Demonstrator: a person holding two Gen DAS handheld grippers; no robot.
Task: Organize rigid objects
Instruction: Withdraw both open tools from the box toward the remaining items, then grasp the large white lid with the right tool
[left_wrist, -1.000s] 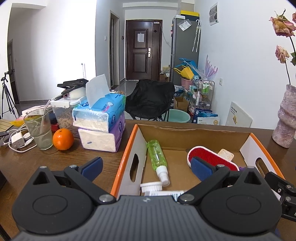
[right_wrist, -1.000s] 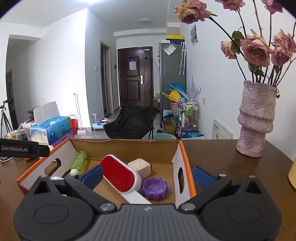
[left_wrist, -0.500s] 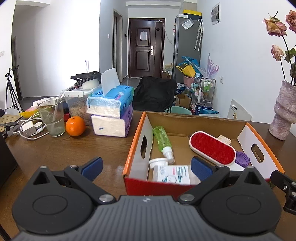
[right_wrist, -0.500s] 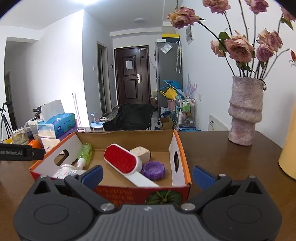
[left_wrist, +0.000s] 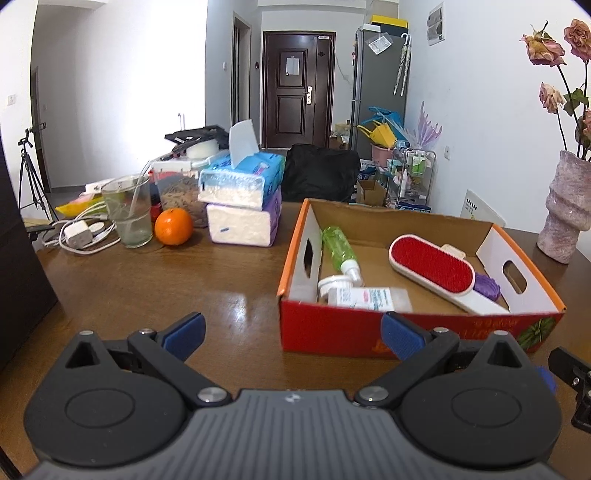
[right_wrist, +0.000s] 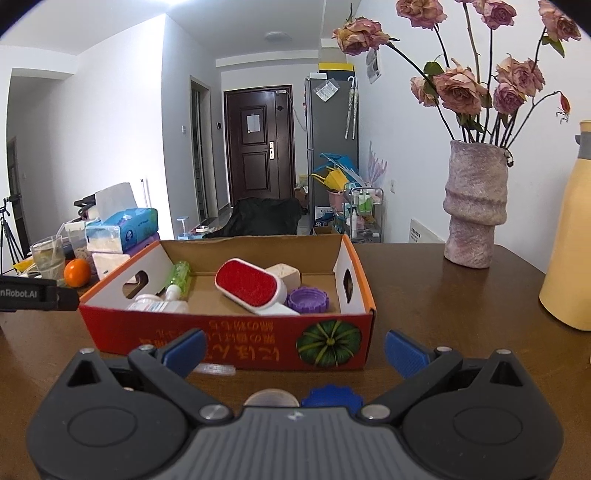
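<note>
An open red and orange cardboard box (left_wrist: 406, 334) (right_wrist: 229, 332) stands on the brown table. It holds a green spray bottle (left_wrist: 338, 248) (right_wrist: 180, 275), a red lint brush (left_wrist: 432, 269) (right_wrist: 247, 282), a purple lid (left_wrist: 487, 287) (right_wrist: 307, 299), a beige block (right_wrist: 284, 273), a white cap (left_wrist: 334, 284) and a small white carton (left_wrist: 364, 298) (right_wrist: 157, 305). A blue gear-shaped lid (right_wrist: 330, 395) and a grey disc (right_wrist: 270, 398) lie on the table just under my right gripper (right_wrist: 293, 349). Both that one and my left gripper (left_wrist: 291, 332) are open, empty and in front of the box.
At the left stand stacked tissue packs (left_wrist: 242, 206), an orange (left_wrist: 173, 227), a glass with a straw (left_wrist: 127, 210), a food jar and a charger with cable (left_wrist: 77, 234). A pink vase with dried roses (right_wrist: 474, 206) and a yellow jug (right_wrist: 570, 236) stand at the right.
Both grippers have drawn back from above the box towards the near side of the table, so the box's red front wall, the blue lid and the grey disc have come into view.
</note>
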